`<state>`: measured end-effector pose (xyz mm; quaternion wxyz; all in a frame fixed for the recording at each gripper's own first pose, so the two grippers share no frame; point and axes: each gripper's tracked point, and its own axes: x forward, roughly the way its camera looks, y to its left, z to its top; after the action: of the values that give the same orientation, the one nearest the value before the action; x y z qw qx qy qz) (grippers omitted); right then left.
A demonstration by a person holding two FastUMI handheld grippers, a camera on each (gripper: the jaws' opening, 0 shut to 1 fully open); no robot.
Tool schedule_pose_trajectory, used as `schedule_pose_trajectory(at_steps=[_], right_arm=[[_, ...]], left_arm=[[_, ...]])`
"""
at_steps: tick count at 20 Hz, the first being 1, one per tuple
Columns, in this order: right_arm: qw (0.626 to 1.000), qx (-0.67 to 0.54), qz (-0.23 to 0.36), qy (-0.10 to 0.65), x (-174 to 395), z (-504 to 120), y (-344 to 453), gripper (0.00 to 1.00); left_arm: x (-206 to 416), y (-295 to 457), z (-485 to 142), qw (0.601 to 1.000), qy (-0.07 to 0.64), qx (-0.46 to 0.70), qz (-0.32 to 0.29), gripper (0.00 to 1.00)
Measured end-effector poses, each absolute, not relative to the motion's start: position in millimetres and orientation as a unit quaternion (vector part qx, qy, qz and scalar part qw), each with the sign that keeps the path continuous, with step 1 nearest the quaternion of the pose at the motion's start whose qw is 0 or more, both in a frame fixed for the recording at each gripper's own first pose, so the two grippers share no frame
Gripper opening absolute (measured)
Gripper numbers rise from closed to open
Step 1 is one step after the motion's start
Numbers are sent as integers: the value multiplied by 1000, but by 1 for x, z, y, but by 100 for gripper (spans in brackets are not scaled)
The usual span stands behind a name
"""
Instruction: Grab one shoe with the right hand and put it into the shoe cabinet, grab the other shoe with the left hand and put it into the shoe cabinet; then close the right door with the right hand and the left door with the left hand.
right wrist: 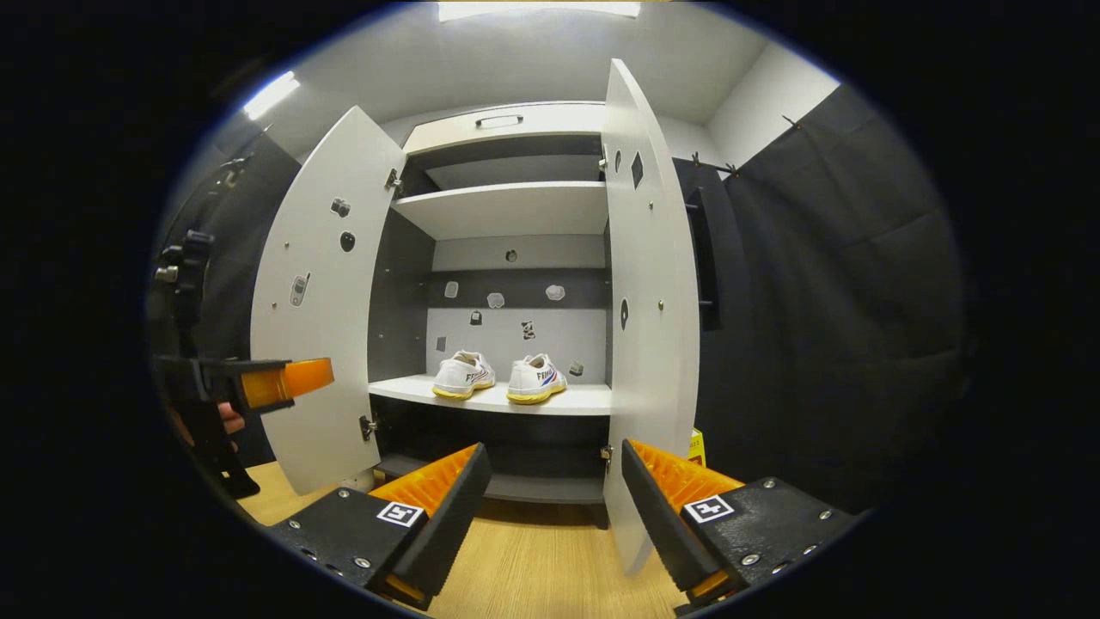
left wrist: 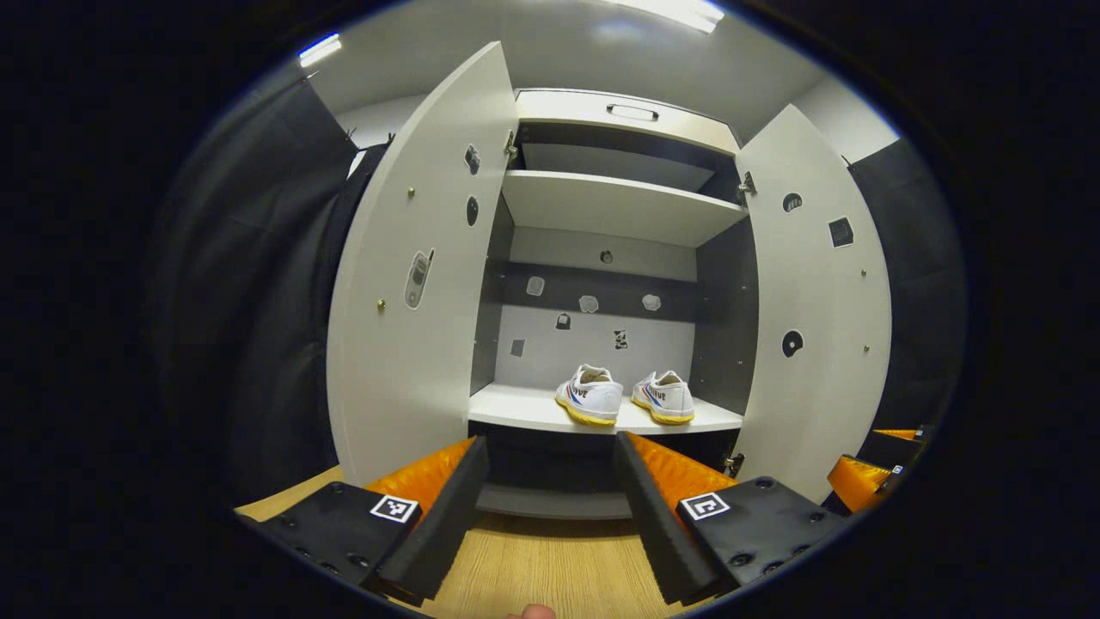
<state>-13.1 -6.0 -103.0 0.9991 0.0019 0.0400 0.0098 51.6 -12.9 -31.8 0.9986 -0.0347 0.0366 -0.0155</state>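
Lettering on the sides of the two shoes [left wrist: 623, 397] is too blurred to read.

Each hand-held gripper [left wrist: 550, 516] [right wrist: 550, 516]: black screwed plates w/ square b/w marker tags, ribbed inner faces.

The shoe cabinet [left wrist: 614, 206] looked like smooth, matt laminated board, pale on its doors and shelves, darker on the inner side walls. Small metal hinges [right wrist: 367, 425] glinted at the door edges. The two shoes [left wrist: 590, 395] [left wrist: 664, 397] appeared canvas with rubbery soles. The floor [right wrist: 533, 563] showed wood grain with a low sheen.
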Motion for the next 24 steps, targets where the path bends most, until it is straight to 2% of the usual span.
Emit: schedule_pose_trajectory(at_steps=[2,3,5,6,7,9,10,11,13,14,18,21,22,23,24], right_arm=[[999,28,13,29,-13,-86,-14,94],[999,43,8,17,-11,-69,-28,94],[999,46,-14,-13,-4,-27,-73,94],[999,27,-29,-26,-1,-5,-101,90],[998,3,-48,-30,4,11,-128,94],[997,-14,-74,-28,16,39,-175,94],[996,-6,-79,-30,24,50,-190,98],[996,0,-78,-33,33,60,-198,98],[996,-10,-80,-32,52,66,-213,94],[996,-22,-83,-30,60,66,-220,93],[998,-29,-55,-20,82,62,-209,93],[998,-35,-56,-20,85,61,-207,91],[998,-29,-55,-18,84,60,-205,97],[998,-23,-53,-15,85,59,-203,90],[998,-20,-51,-16,86,59,-201,89]], left_arm=[[44,-9,-34,999,34,-27,-6,99],[41,-6,-34,999,31,-21,1,96],[37,-2,-32,1000,23,-13,8,97],[36,-2,-32,1000,24,-13,7,97],[35,-3,-34,1000,27,-15,3,97],[36,-6,-34,999,27,-17,-3,99],[37,-7,-34,1000,26,-17,-4,97],[37,-8,-34,1000,26,-17,-5,99],[38,-10,-36,1000,26,-15,-5,99],[38,-11,-37,999,29,-12,-6,97],[40,-14,-40,999,35,-6,-10,97],[40,-15,-42,999,38,-4,-13,97],[40,-15,-42,999,38,-2,-13,96],[41,-15,-42,999,38,-1,-15,96],[42,-15,-42,999,39,0,-15,99]])
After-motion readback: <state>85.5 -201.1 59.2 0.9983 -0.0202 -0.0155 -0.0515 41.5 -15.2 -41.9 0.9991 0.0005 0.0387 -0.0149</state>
